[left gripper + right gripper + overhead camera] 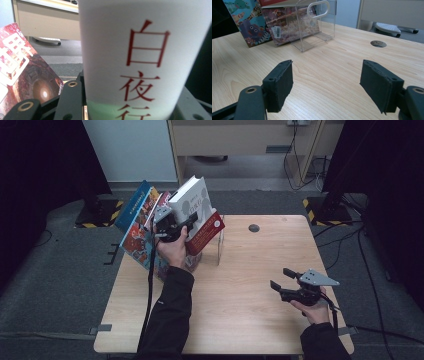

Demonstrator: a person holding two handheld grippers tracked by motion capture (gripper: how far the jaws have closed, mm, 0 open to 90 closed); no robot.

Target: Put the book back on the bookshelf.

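nearest the lens in the left gripper view, the white book (140, 62) with red characters down its spine, clamped spine-first between the black jaws of the left gripper (172, 226). seen from above, held tilted over the table's far left corner, above the clear acrylic book holder (218, 247), with its red band facing down toward the table (240, 290). beside it, 2 leaning books — a blue-backed picture book (135, 232) and a red-covered one (22, 75) — propped against that holder.

risks from here, as a judgement: grip only on the spine, so the heavy block could pivot or slide out if swung quickly. lowered askew, a corner could catch the holder's thin wall and push it along the wood, or knock the leaning books flat. room for the white book looks tight — hard to tell from these angles.

right gripper (287, 279) resting low at the near right, jaws apart, nothing between them, too far off to steady the holder.
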